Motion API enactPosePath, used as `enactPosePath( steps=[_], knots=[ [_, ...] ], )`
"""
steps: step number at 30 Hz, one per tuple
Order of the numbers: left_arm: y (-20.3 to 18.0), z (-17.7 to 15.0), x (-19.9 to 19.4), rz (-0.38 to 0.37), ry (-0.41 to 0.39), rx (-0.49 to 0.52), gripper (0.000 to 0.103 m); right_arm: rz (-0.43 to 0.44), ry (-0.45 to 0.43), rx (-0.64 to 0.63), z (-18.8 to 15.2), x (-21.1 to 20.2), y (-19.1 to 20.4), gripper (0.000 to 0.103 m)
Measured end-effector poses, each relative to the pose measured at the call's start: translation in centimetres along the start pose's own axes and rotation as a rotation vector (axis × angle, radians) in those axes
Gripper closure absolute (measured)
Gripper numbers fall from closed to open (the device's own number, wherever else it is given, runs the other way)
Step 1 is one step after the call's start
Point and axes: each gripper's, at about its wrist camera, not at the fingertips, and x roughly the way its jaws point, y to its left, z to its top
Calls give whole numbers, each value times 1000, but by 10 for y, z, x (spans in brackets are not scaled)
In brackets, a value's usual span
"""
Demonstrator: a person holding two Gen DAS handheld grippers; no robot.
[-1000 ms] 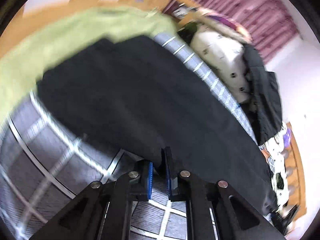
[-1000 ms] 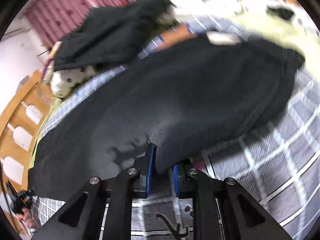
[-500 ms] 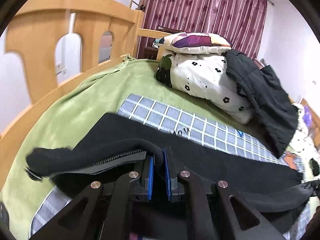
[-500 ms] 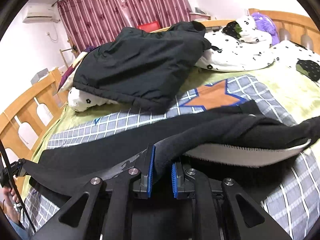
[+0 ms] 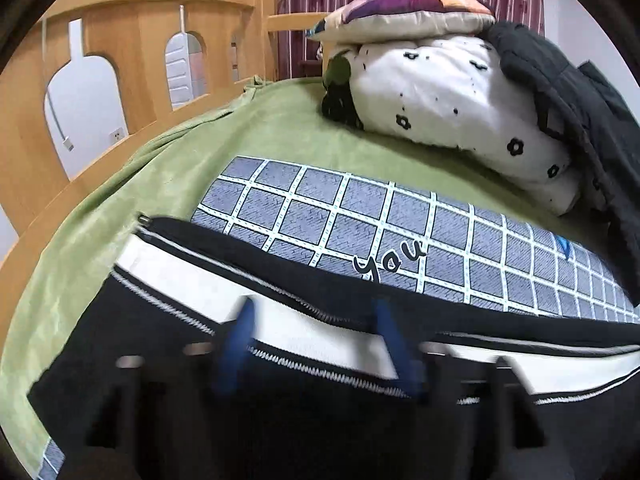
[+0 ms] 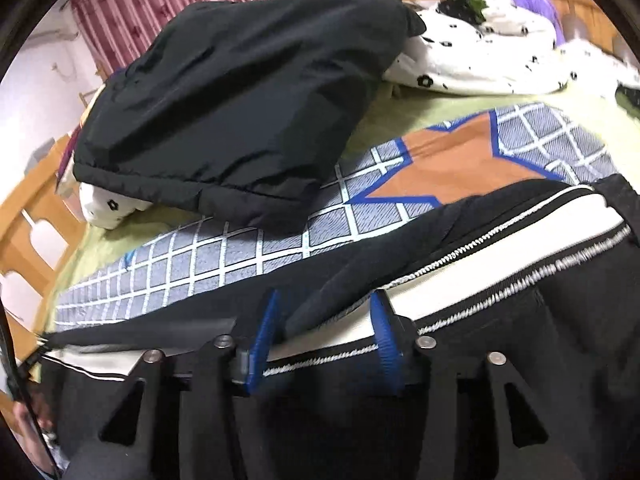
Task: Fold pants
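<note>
Green bed cover (image 5: 224, 144) under everything, wooden rail (image 5: 132, 40) along its far side. On top, a grey checked blanket (image 5: 360, 216) with an orange star (image 6: 452, 160). Further back, a flowered white quilt (image 5: 448, 96) and a black padded jacket (image 6: 248, 96) piled over it, well apart from the work.

Across the near edge of the blanket, the black pants (image 5: 280, 276), doubled over lengthwise, white side stripe (image 5: 192, 284) with zigzag stitching facing up. Long axis running left to right across both views, square to the line each gripper points along. Folded edge directly ahead of and below both tools.

Left gripper (image 5: 316, 344): jaws opening, blue pads spread wide and blurred, stripe lying between them but not pinched. Right gripper (image 6: 324, 340): jaws opening too, a ridge of black cloth standing between the pads, neither pad pressing on it as far as can be told.

Judged: 1 lengthwise fold laid down and being let go. Next fold across the long axis likely, so 1 end must travel toward the other. Left gripper nearer the end by the rail, right gripper nearer the end by the star; neither clearly better placed.
</note>
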Motion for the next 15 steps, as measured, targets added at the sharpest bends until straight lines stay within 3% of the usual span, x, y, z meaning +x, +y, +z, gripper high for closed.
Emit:
enactPosePath(
  steps=[4,8,10,15],
  knots=[
    [2,-9,-26,-13,-22,36,37,-8,-7,-51,-18,-31,7,52],
    [13,-30,-61,-91,0,40,36,-47,-16,-122,-51,-77,5,50],
    [21,-45,-78,-122,-3,36,33,-63,-26,-123,-70,-102,-5,40],
    [58,-98,-111,-242,76,-73,30,-54,6,-58,-113,-143,-42,38]
  ],
)
